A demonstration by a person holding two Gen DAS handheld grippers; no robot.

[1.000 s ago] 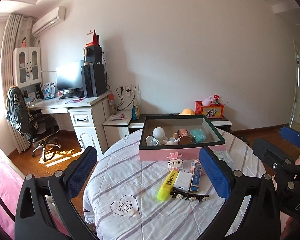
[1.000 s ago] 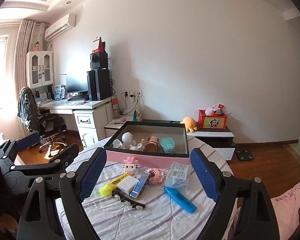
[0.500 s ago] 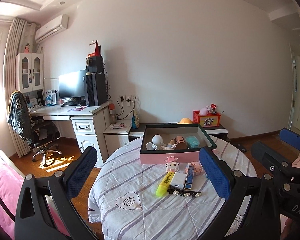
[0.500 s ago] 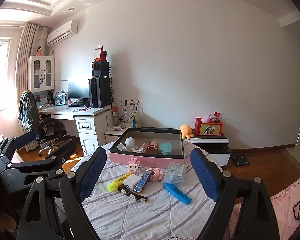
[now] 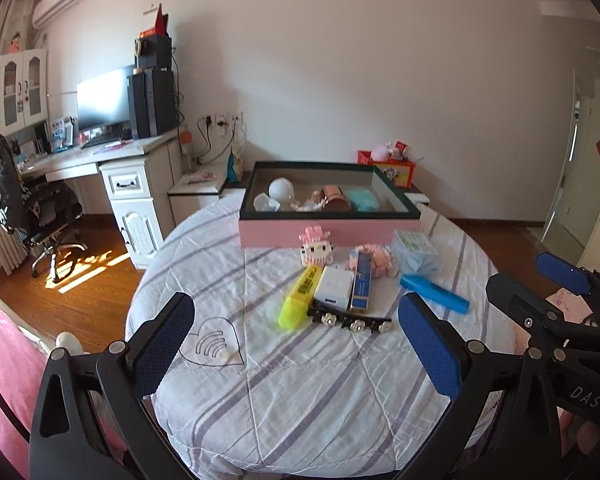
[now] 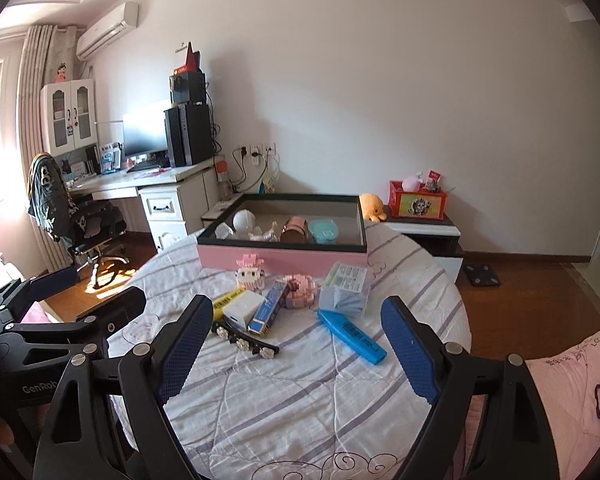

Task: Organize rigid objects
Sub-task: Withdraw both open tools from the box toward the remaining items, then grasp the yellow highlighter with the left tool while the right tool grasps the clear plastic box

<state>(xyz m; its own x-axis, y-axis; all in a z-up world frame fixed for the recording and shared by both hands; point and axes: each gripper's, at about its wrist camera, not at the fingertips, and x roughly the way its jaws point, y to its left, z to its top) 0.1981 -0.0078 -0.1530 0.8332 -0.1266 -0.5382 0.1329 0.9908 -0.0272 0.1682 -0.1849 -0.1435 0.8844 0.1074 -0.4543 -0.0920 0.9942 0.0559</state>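
A pink box with a dark rim (image 5: 328, 233) (image 6: 280, 257) stands at the far side of the round table and holds several small items. In front of it lie a pink block figure (image 5: 315, 248) (image 6: 250, 274), a yellow highlighter (image 5: 298, 298), a white charger (image 5: 333, 287) (image 6: 242, 309), a blue slim box (image 5: 362, 286) (image 6: 269, 311), a black flowered hair clip (image 5: 350, 322) (image 6: 244, 342), a blue marker (image 5: 434, 293) (image 6: 352, 336) and a pale blue pack (image 5: 416, 256) (image 6: 346, 290). My left gripper (image 5: 296, 344) and right gripper (image 6: 296, 344) are open and empty, above the table's near side.
The table wears a striped white cloth (image 5: 300, 392). A desk with monitor (image 5: 100, 100) and an office chair (image 5: 32, 208) stand at the left. A low cabinet with a red box (image 6: 418, 204) is behind the table. Pink bedding (image 6: 572, 392) lies at the right.
Both grippers have moved toward the table and tilted down, so the objects appear larger and closer. Nothing on the table has moved.
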